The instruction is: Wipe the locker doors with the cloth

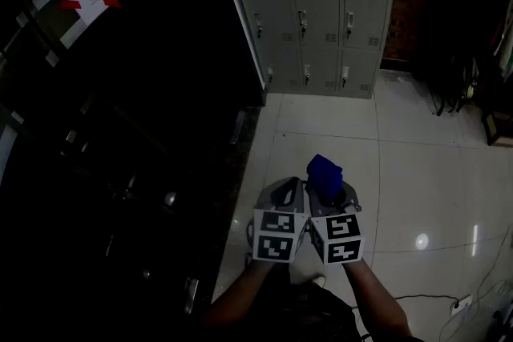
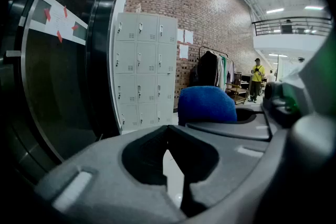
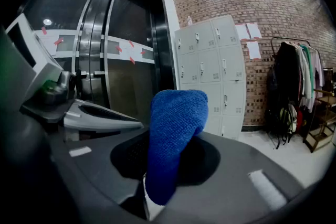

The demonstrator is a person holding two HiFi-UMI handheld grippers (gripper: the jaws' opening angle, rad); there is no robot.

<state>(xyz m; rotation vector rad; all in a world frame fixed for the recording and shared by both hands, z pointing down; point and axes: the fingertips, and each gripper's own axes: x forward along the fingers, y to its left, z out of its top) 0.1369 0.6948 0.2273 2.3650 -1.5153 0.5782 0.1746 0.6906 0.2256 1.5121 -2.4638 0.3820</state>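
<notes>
Pale floor tiles (image 1: 337,132) stretch to the locker doors (image 1: 313,12) far ahead, well apart from the blue cloth (image 3: 173,128) clamped upright by the fingers of the right gripper (image 3: 156,178), while the left gripper (image 2: 169,162) beside it has its fingers together, empty.

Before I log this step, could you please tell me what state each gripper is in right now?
Left gripper: closed, nothing between its jaws.
Right gripper: closed on the blue cloth.

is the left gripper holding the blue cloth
No, the blue cloth sits in the right gripper; the left gripper is shut on nothing.
</notes>
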